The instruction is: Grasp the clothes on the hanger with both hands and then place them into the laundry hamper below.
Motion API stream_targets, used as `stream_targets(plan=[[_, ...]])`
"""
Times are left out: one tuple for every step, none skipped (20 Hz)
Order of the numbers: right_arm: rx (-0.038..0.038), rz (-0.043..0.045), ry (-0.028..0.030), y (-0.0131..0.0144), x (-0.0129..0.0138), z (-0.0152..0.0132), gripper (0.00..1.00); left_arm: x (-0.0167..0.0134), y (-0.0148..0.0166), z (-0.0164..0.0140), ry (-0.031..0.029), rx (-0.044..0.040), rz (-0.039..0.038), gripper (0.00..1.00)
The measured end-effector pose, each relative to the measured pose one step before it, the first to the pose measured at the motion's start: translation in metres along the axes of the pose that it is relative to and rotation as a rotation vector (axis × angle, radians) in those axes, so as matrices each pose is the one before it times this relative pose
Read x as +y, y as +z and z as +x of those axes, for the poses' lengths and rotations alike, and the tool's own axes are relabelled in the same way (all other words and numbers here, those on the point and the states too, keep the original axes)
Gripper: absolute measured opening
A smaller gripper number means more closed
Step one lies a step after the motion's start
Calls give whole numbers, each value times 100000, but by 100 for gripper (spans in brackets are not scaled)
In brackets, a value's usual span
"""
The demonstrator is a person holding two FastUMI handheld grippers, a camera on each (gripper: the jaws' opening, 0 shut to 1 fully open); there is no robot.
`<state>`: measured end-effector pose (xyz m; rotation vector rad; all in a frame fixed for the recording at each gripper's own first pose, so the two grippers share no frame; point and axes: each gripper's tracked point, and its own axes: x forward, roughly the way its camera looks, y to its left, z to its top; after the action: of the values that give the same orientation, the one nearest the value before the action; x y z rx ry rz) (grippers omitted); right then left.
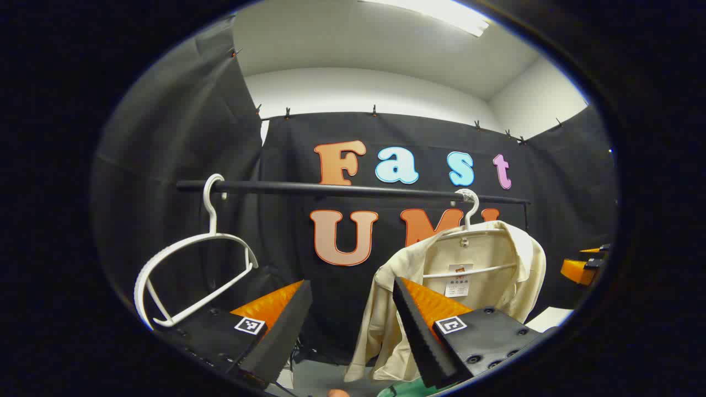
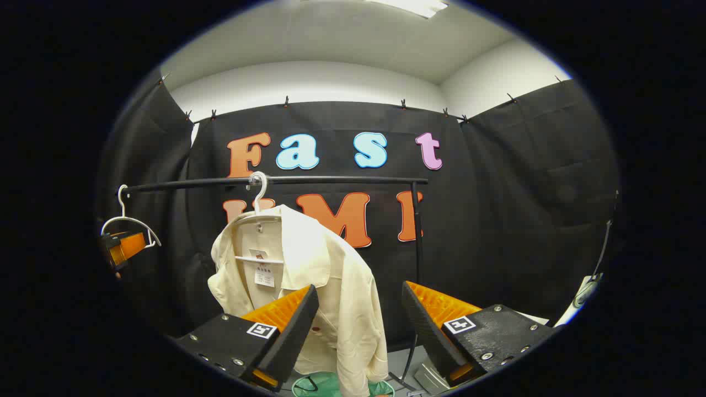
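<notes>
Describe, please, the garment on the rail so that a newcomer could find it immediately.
Find the black rail running across the booth's dark cloth wall. Two white hangers hang from it. The bare hanger carries nothing, while the other holds the cream shirt, draped open with a paper tag at its collar.

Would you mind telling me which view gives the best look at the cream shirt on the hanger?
The right gripper view: the cream shirt hangs there nearly whole, from collar to hem, with one of that gripper's fingers crossing its lower part. In the left gripper view the shirt is cut off lower down by that gripper's finger.
</notes>
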<state>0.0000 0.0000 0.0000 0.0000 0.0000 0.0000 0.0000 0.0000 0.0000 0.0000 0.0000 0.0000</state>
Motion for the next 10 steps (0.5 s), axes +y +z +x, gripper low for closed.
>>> stream_targets(plan=[[-175, -2062, -2335, 179, -591, -195, 94, -399, 98, -150, -1044, -484, -2497, 92], [-1229, -1637, -1409, 168, -46, -306, 94, -545, -208, 31, -2399, 1187, -3665, 96], [-869, -710, 68, 180, 548, -252, 94, 131, -470, -16, -1383, 2215, -2632, 99], [-273, 247, 1663, 3, 727, -155, 94, 733, -203, -10, 734, 1450, -1156, 96], [-94, 541, 1671, -1, 615, 56, 94, 1113, 125, -48, 2360, 48, -707, 97], [-49, 612, 546, -40, 111, -26, 94, 1186, 125, -87, 2997, -452, -262, 96], [63, 857, -636, 45, -443, -74, 94, 365, -73, 62, 1317, -105, -1026, 96], [582, 767, -703, -57, -318, -5, 95, -110, -217, 88, -882, 969, -635, 100], [640, 280, -431, -151, -86, 164, 95, -62, -298, 66, -687, 1000, -13, 96], [267, -328, -945, -91, -298, 165, 95, 98, 30, 59, -73, 125, 403, 96]])
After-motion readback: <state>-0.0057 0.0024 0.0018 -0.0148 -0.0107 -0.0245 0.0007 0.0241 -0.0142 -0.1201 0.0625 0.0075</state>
